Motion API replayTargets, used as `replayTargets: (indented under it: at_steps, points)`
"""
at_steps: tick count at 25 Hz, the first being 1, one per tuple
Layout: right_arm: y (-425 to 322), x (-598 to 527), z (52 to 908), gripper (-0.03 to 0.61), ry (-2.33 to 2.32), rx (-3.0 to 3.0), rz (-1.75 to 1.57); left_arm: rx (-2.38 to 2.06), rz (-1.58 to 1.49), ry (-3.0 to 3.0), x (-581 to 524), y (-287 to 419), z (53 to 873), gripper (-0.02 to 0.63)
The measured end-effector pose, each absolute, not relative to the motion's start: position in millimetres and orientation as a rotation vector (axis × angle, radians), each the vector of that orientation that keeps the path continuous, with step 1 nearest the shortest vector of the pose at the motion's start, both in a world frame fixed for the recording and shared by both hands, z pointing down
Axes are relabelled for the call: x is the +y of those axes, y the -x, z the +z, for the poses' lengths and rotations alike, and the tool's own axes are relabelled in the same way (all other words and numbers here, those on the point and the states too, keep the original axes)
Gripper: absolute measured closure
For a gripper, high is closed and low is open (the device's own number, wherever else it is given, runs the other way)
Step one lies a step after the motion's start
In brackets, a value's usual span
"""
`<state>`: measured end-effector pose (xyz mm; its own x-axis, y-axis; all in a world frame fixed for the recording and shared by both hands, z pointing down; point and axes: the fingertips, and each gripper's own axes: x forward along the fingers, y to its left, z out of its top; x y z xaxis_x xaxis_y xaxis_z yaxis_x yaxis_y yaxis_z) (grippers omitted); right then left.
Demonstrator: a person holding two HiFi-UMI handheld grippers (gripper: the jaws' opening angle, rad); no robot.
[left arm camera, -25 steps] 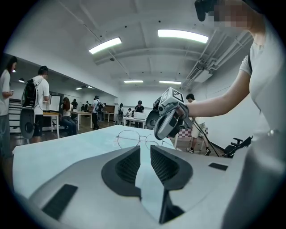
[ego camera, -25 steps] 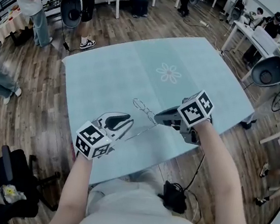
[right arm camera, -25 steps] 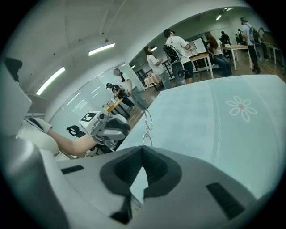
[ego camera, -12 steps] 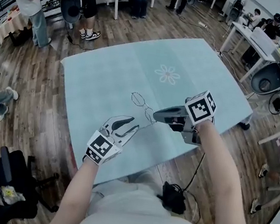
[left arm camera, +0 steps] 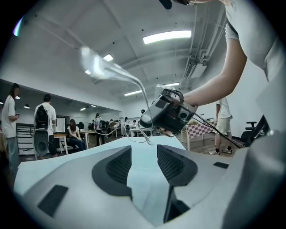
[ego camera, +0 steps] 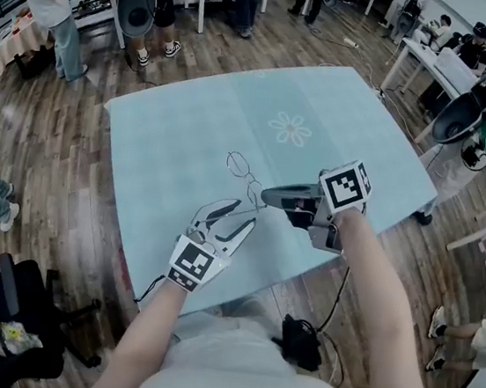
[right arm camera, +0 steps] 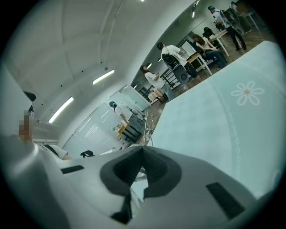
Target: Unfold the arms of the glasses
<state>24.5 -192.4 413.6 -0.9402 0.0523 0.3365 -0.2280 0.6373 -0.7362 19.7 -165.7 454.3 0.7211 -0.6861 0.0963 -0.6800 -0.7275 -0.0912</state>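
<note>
Wire glasses (ego camera: 239,162) are pinched in the right gripper (ego camera: 267,196), frame running far-left. The left gripper (ego camera: 241,214), jaws just opened wider and empty, sits just nearside.

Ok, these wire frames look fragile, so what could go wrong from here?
The right tool alone pinches the thin wire glasses over the table; they could twist or slip. The left tool has just been opening its jaws, nothing between them, close to a free arm; regrasping could bend it.

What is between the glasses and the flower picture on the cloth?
Nothing, just bare blue tablecloth between the glasses and the flower. The head view shows it.
</note>
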Motion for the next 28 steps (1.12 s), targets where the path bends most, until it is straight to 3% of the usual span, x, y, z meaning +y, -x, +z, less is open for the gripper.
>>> replayTargets:
  at_steps: [28]
  points:
    - [-22.8, -188.4, 415.8, 0.572, -0.118, -2.539, 1.262, 1.321, -0.217, 2.71, -167.3, 2.7, 447.7, 0.44]
